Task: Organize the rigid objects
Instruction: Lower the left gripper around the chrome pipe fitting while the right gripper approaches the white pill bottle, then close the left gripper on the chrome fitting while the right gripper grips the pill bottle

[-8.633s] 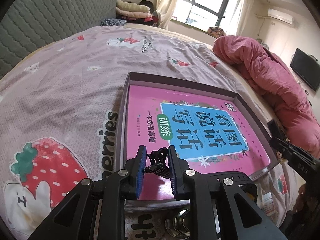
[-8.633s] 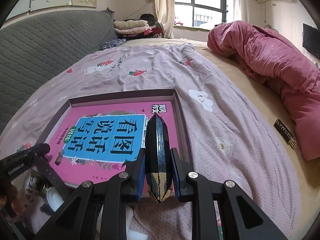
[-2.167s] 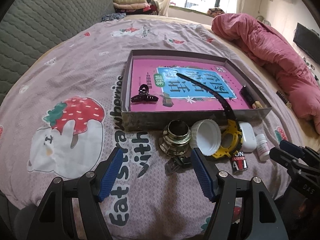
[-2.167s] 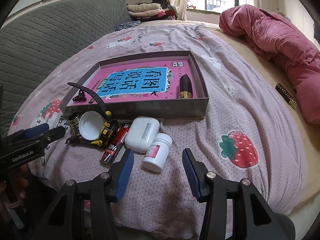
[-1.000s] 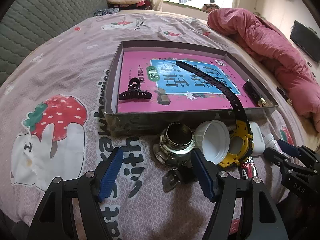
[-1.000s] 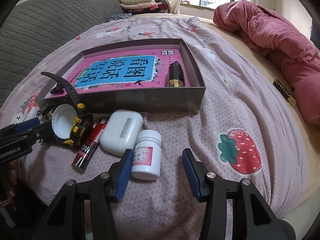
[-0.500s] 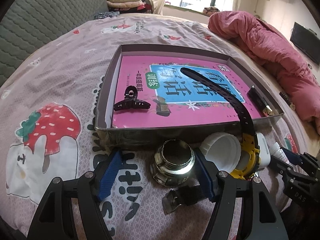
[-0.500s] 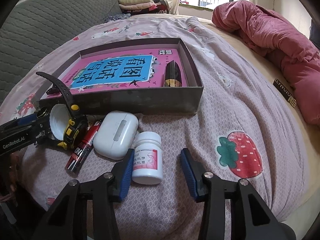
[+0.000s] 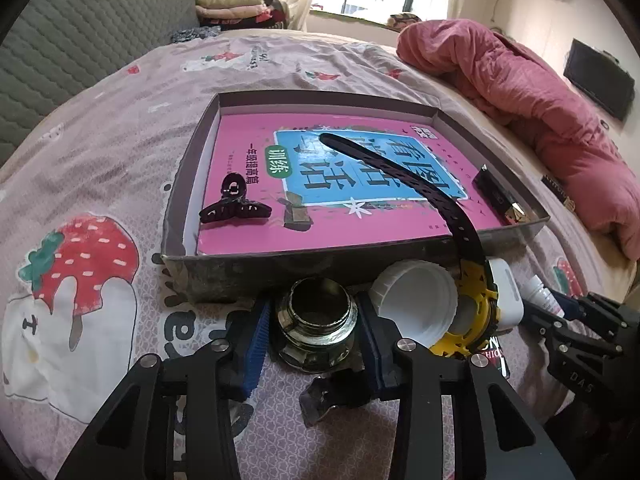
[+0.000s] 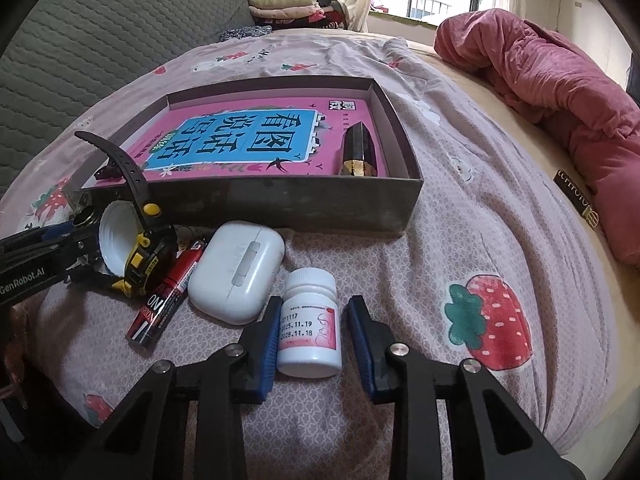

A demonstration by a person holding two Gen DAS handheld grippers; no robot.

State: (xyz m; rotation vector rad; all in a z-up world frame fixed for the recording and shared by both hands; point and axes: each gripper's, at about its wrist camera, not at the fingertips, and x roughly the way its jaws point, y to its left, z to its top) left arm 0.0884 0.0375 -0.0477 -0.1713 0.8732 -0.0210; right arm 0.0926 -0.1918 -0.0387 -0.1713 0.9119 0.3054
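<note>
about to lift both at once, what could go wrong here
1. The left tongs are closing around the round metal fitting; its smooth curved side could slip from the pads.
2. The white cap and the yellow watch crowd that fitting, so lifting may drag them.
3. The right tongs are closing on the white pill bottle, which lies beside the earbud case; a skewed squeeze may roll it.

Pretty tight up front: the tray wall [image 9: 320, 266] sits right behind the metal fitting [image 9: 318, 326], white cap [image 9: 416, 304] crowding its right. Bedsheet [image 10: 460, 248] right of the pill bottle [image 10: 310, 328] is open.
</note>
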